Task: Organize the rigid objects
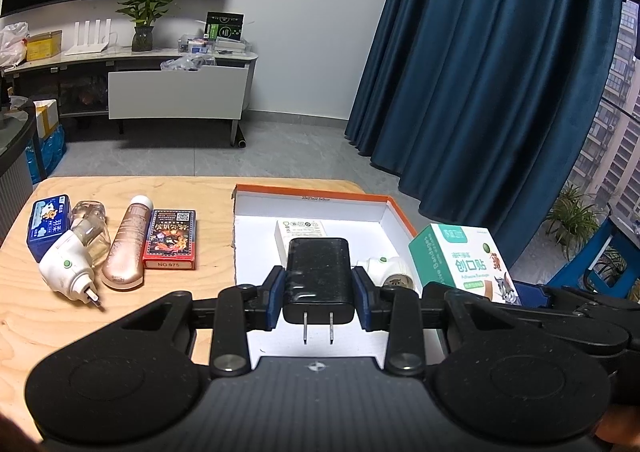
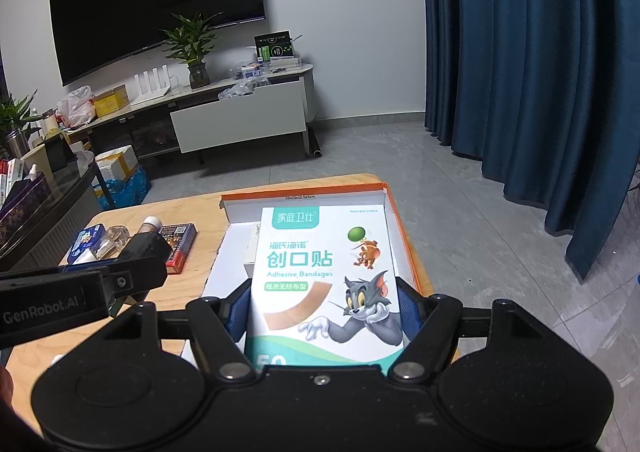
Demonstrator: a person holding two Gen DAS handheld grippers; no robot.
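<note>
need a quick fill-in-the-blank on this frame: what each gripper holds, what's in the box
1. The left gripper is shut on a black plug-in ____ with two metal prongs.
2. The right gripper holds a white and green carton of adhesive ____.
3. The orange-rimmed white cardboard box holds a flat white packet and a white ____.
4. The red playing-card pack lies on the ____ table.

Missing: charger; bandages; plug-in device; wooden

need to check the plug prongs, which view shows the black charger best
The left wrist view. There the black charger sits centered in the left gripper, both metal prongs pointing at the camera. The right wrist view shows only its dark body from the side, prongs hidden.
</note>
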